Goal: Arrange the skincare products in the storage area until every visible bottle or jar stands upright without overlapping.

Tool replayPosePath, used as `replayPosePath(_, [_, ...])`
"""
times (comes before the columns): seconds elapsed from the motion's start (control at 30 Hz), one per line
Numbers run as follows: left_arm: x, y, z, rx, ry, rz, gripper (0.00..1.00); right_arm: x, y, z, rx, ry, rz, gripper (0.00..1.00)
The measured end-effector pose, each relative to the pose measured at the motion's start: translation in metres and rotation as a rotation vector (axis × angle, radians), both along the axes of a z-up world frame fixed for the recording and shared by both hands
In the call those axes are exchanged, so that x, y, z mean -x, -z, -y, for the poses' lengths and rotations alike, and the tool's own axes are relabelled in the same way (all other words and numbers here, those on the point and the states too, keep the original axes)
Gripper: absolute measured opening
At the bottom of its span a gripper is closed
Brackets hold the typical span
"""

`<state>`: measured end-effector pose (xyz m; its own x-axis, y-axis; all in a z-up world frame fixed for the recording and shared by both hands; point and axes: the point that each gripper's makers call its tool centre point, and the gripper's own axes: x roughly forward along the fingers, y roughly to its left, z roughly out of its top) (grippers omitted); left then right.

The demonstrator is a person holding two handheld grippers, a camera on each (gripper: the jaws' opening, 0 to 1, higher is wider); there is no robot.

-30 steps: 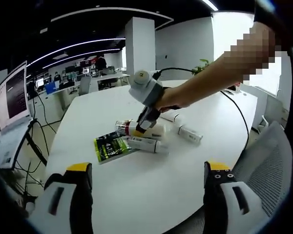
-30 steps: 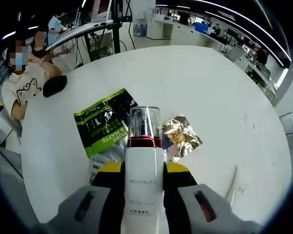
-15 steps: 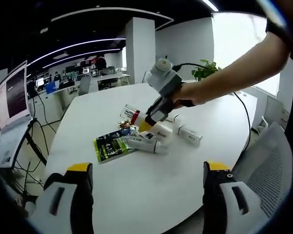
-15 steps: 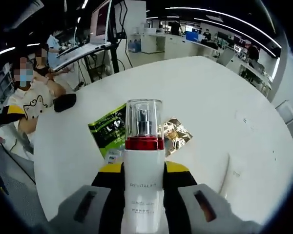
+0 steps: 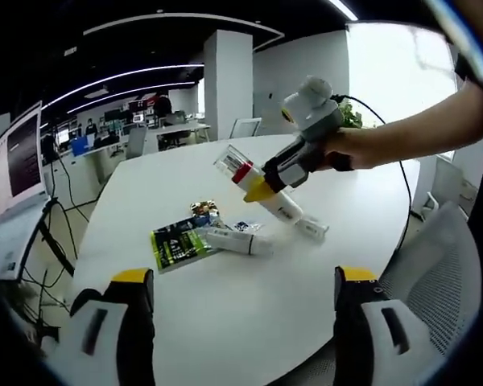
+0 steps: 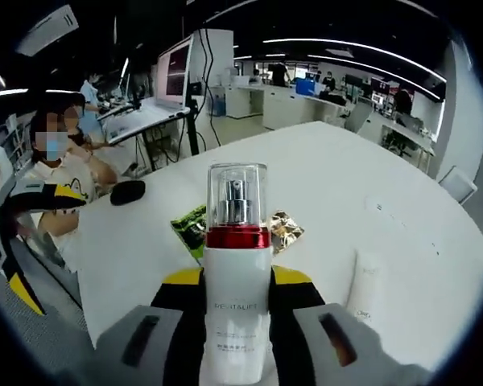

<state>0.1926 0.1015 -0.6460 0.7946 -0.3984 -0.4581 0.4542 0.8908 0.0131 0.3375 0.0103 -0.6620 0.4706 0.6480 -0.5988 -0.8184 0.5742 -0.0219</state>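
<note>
while my right claw (image 6: 235,301) is clamped on the white pump bottle (image 6: 237,273), its yellow-tipped jaws press both sides of the body, and the red collar and clear cap stick out past them. in the left gripper view that same bottle (image 5: 258,186) hangs tilted in the air above the round white table (image 5: 249,314), cap end pointing away from the hand (image 5: 362,149) that carries it, with nothing under it touching.

my left claw (image 5: 237,281) is spread wide and grips nothing; its two jaws rise well apart over the near edge of the table.

taking the green packet (image 5: 177,244) as the mark: it lies flat on the table. a white tube (image 5: 235,241) lies on its side just beside it, on the side toward the raised bottle. a crinkled gold foil sachet (image 5: 203,210) sits just past the packet's far edge. another white tube (image 5: 311,227) lies on its side farther out, beyond the first tube from the packet and near the spot under the raised bottle.

in the right gripper view the green packet (image 6: 190,225) and gold foil sachet (image 6: 283,229) flank the bottle's cap, and a white tube (image 6: 365,283) lies beside the sachet.
</note>
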Motion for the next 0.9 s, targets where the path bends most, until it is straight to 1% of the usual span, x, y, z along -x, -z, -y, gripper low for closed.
replayPosePath(0.13, [-0.001,-0.004,0.0,0.007,0.006,0.004,0.86,0.017,-0.013,0.007,-0.045,0.024,0.019,0.29])
replayPosePath(0.17, [-0.001,-0.006,0.001,0.016,0.01,0.003,0.86,0.02,-0.015,0.008,-0.05,0.026,0.025,0.29])
replayPosePath(0.27, [0.0,-0.008,0.004,0.003,0.032,0.009,0.86,0.03,-0.02,0.015,-0.055,0.031,0.054,0.29])
replayPosePath(0.33, [-0.001,-0.016,0.006,0.015,0.042,0.012,0.85,0.041,-0.027,0.019,-0.063,0.039,0.074,0.29])
replayPosePath(0.37, [-0.003,-0.026,0.011,0.051,0.046,0.021,0.85,0.044,-0.027,0.023,-0.069,0.044,0.084,0.29])
replayPosePath(0.43, [-0.006,-0.035,0.017,0.128,0.049,0.022,0.83,0.049,-0.03,0.026,-0.076,0.05,0.097,0.29])
replayPosePath(0.47, [-0.008,-0.046,0.023,0.162,0.054,0.035,0.82,0.055,-0.033,0.029,-0.08,0.056,0.113,0.29])
replayPosePath(0.5, [-0.009,-0.053,0.028,0.189,0.058,0.044,0.8,0.056,-0.033,0.029,-0.08,0.059,0.118,0.29])
replayPosePath(0.57, [-0.012,-0.061,0.035,0.263,0.061,0.037,0.78,0.061,-0.036,0.032,-0.088,0.072,0.132,0.29])
replayPosePath(0.6, [-0.013,-0.068,0.043,0.316,0.062,0.025,0.78,0.064,-0.04,0.032,-0.1,0.078,0.147,0.29])
replayPosePath(0.67, [-0.014,-0.077,0.054,0.361,0.071,0.023,0.77,0.072,-0.047,0.034,-0.112,0.087,0.165,0.29])
replayPosePath(0.73, [-0.016,-0.08,0.06,0.368,0.078,0.022,0.75,0.08,-0.055,0.033,-0.119,0.088,0.18,0.29])
replayPosePath(0.8, [-0.018,-0.083,0.066,0.401,0.085,0.014,0.74,0.086,-0.06,0.033,-0.131,0.096,0.197,0.29])
replayPosePath(0.9, [-0.02,-0.085,0.073,0.429,0.09,0.007,0.71,0.092,-0.065,0.034,-0.148,0.11,0.207,0.29])
